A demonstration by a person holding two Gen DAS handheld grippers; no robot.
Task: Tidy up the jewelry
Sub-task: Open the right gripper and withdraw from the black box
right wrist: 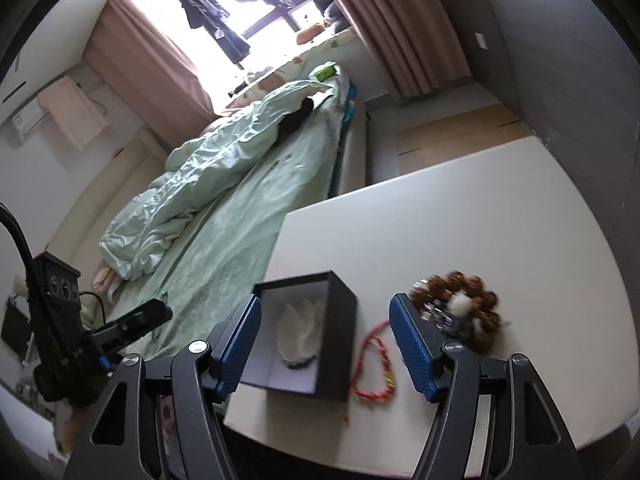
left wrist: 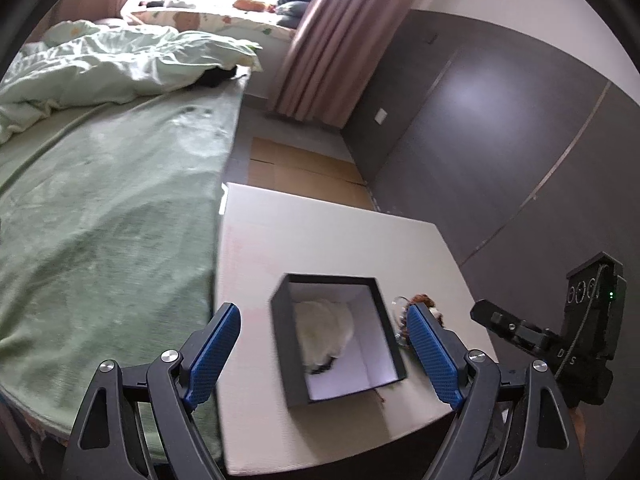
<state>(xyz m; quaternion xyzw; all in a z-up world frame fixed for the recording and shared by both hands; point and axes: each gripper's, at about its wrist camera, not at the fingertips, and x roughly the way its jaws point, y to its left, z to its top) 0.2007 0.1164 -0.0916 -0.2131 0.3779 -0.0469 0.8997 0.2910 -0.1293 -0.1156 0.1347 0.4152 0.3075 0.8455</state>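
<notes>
A black open box (left wrist: 288, 344) with a white lining stands on the pale table (left wrist: 320, 240); a white cushion (left wrist: 326, 330) with a small dark piece lies inside. My left gripper (left wrist: 324, 322) is open and empty, its jaws either side of the box. In the right wrist view the box (right wrist: 338, 332) sits near the table's front edge, a red cord bracelet (right wrist: 374, 364) lies just right of it, and a brown bead bracelet pile (right wrist: 464, 304) lies further right. My right gripper (right wrist: 324, 318) is open and empty above the box and red bracelet.
A bed with a green sheet (left wrist: 112, 208) and a rumpled quilt (left wrist: 120, 64) runs along the table's left side. A dark wall panel (left wrist: 500, 140) stands to the right. Cardboard (left wrist: 304, 172) lies on the floor beyond the table. The other gripper's body (left wrist: 576, 328) is at the right.
</notes>
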